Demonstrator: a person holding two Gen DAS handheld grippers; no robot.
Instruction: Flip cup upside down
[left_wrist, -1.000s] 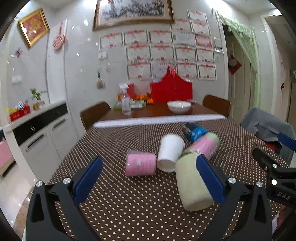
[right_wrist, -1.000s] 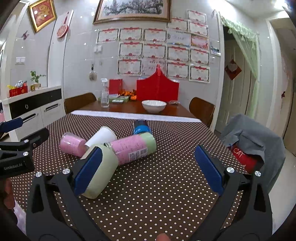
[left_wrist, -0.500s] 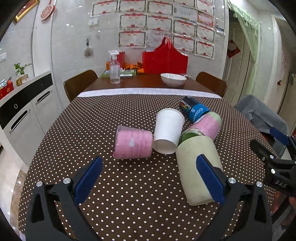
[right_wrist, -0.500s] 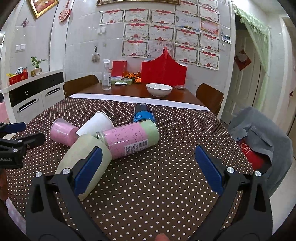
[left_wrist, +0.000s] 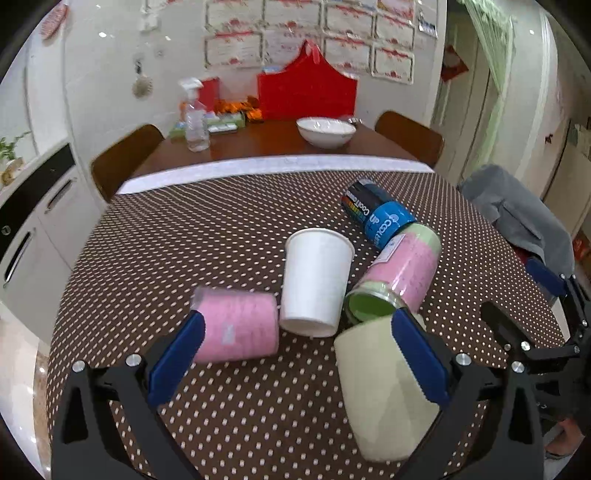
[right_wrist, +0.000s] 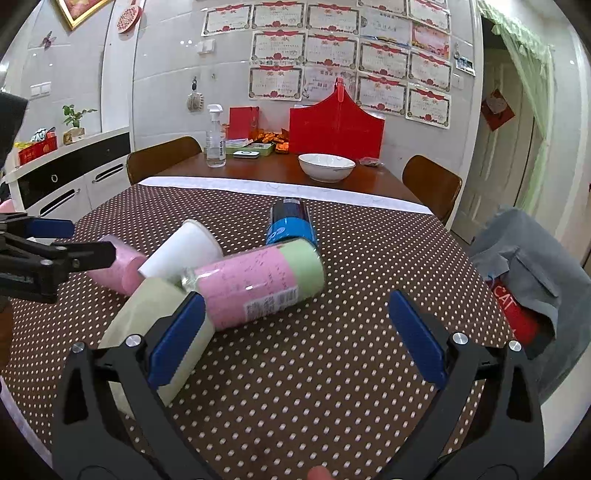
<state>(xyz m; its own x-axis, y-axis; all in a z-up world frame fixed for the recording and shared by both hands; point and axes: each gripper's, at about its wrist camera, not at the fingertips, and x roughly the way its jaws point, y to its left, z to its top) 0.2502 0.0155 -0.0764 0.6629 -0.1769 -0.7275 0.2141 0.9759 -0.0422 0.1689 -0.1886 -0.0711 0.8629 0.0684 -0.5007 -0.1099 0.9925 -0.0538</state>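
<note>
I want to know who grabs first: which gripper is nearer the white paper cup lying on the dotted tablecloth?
Left. The left gripper is open just short of the white paper cup, which lies ahead between its fingers. The right gripper is open farther off, with the cup up-left beyond other containers.

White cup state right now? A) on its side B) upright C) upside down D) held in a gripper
A: the white cup lies on its side on the dotted table, between the pink cup and the pink-green bottle; no gripper touches it.
</note>
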